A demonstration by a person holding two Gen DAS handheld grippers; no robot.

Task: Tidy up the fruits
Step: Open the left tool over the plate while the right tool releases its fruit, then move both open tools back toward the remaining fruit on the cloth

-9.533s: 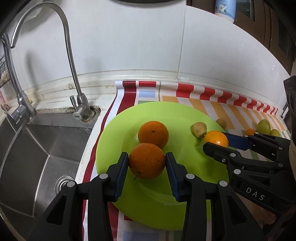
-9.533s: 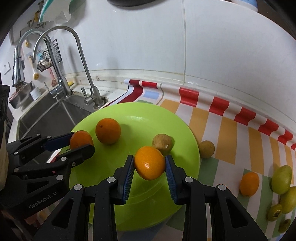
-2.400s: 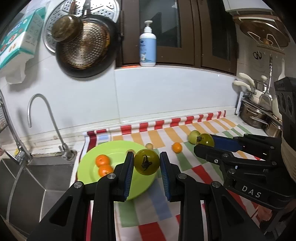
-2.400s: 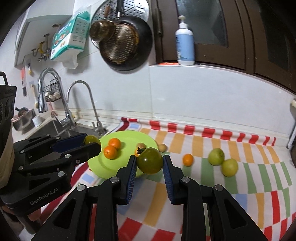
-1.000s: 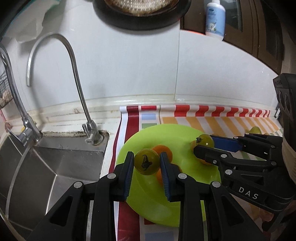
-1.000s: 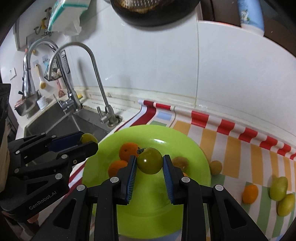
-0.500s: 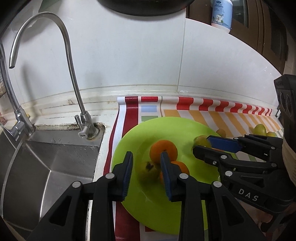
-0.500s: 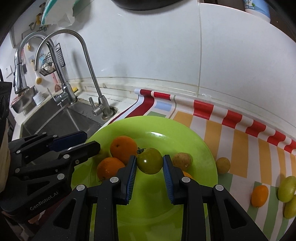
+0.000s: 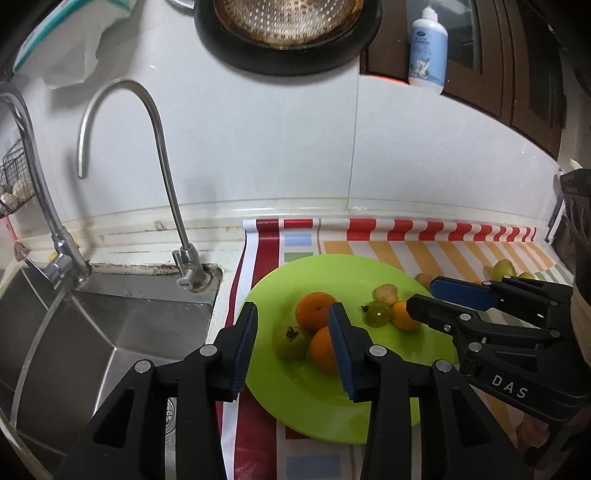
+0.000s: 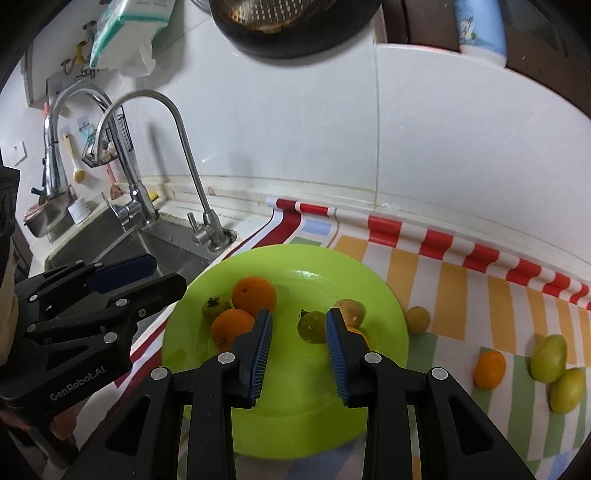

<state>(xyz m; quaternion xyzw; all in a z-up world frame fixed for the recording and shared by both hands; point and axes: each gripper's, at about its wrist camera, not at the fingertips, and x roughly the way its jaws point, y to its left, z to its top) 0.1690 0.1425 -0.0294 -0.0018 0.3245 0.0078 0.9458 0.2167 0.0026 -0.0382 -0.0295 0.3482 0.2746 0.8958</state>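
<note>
Striped surface beside the sink carries the green plate (image 10: 373,284), holding both green tomatoes. Left tool (image 9: 293,345) and right tool (image 10: 297,341) gape empty. Next: fetch the small orange (image 10: 489,369) at three o'clock.

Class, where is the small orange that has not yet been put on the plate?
In the right wrist view, the orange lies on the striped cloth, right of the plate, beside two green fruits.

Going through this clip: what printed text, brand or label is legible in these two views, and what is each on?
"DAS": on the right claw body, seen from the left wrist.
"GenRobot.AI": on the left claw body, seen from the right wrist.
Lotion bottle label: cartoon picture, lettering too small to read.
Green-white box print: blurred, unreadable.
</note>
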